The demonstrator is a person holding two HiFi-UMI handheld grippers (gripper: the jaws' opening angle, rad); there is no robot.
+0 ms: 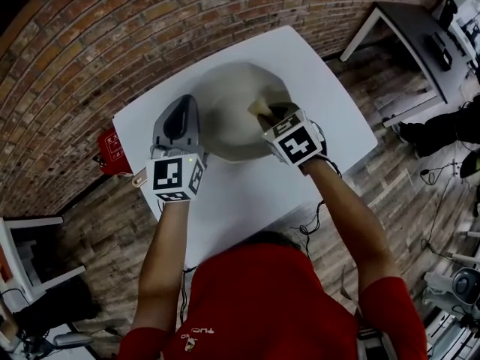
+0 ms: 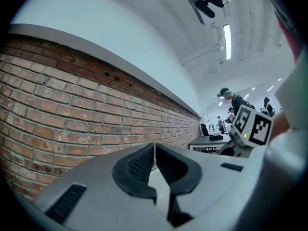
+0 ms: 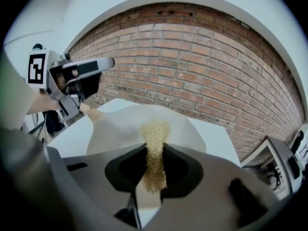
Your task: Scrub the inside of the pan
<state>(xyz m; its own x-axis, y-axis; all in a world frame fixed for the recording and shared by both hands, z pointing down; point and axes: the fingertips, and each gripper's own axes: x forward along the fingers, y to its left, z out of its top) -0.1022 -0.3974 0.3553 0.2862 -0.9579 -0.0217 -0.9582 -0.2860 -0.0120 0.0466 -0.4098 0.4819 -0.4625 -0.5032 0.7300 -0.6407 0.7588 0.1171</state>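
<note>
A cream pan sits in the middle of the white table. Its tan handle runs toward me under the left gripper. My right gripper is over the pan's right half, shut on a tan fibrous scrub pad whose tip lies against the pan inside. My left gripper is at the pan's left rim, tilted up toward the brick wall. Its jaws stand shut with nothing seen between them. In the right gripper view the left gripper hovers just above the handle.
A red box stands on the floor by the table's left edge. A dark desk is at the far right, a white chair at the near left. Cables and gear lie on the floor at right.
</note>
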